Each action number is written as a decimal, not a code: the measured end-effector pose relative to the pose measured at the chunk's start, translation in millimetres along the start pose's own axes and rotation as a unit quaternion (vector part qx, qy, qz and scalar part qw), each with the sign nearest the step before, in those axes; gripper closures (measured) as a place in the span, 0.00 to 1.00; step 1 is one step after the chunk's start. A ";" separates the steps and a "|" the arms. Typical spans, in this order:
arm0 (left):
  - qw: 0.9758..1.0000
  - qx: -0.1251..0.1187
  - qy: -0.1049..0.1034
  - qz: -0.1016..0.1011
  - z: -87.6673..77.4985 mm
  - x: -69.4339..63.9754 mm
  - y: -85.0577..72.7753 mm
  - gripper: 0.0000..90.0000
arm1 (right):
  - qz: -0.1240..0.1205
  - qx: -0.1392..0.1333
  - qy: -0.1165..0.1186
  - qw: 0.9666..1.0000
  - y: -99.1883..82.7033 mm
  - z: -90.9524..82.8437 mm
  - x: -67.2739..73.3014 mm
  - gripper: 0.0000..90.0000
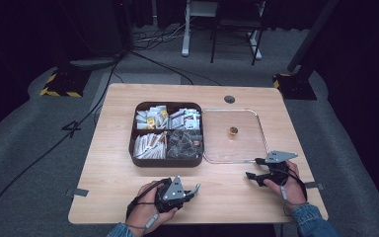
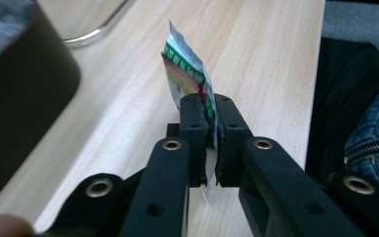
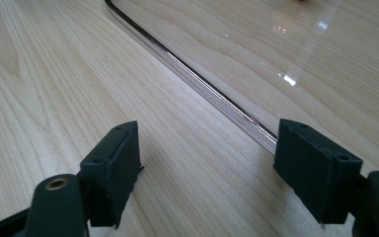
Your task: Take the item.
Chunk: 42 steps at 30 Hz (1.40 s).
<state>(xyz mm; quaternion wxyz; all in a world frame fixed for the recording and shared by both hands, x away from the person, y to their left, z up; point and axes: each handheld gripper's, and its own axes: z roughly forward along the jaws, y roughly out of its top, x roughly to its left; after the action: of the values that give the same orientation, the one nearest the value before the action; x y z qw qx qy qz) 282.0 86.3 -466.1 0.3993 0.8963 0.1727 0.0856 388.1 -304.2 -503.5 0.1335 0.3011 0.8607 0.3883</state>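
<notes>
Item: foil sachet (image 2: 187, 74), green-red print, thin, light, pliant, likely slick. Location: upright above table (image 1: 108, 182) near front edge, clamped at lower edge by left gripper (image 2: 206, 111). Grip advice: pinch flat seam, not belly. Right gripper (image 3: 207, 163): jaws spread wide, empty, beside clear tray (image 1: 261, 129) rim.

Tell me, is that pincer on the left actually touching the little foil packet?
Touching. In the left gripper view, the left gripper has its two black jaws shut on the foil packet, which sticks up from between them.

grey carpet (image 1: 24, 148) (dark curtains (image 1: 15, 34))
</notes>
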 end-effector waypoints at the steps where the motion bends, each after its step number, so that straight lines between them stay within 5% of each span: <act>1: 1.000 0.000 -0.005 -0.002 0.9 -0.4 0.1 0.92 | 0.000 0.000 0.000 1.000 0.0 0.0 0.0 0.29; 9: 0.996 -0.005 -0.075 -0.037 9.1 -1.8 -2.6 0.69 | 0.000 0.000 0.000 1.000 0.0 0.0 0.0 0.29; 18: 0.991 -0.005 -0.131 -0.033 14.7 -4.7 -3.3 0.42 | 0.000 0.000 0.000 1.000 0.0 0.0 0.0 0.29; 33: 0.995 -0.059 -0.053 -0.055 -12.6 10.6 6.5 0.43 | 0.000 0.000 0.000 1.000 0.0 0.0 0.1 0.29; 37: 0.994 -0.073 -0.021 -0.075 -25.5 17.5 7.4 0.42 | 0.000 0.000 0.000 1.000 0.0 0.0 0.2 0.29; 42: 0.993 -0.084 0.016 -0.077 -41.3 27.3 5.1 0.40 | -0.001 0.000 -0.001 1.000 0.0 0.1 0.2 0.29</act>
<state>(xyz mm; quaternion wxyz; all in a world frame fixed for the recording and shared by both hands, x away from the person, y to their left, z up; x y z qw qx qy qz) 296.4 121.8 -434.4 0.4760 0.8419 0.2402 0.0832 387.9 -304.0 -503.5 0.1344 0.3009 0.8608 0.3878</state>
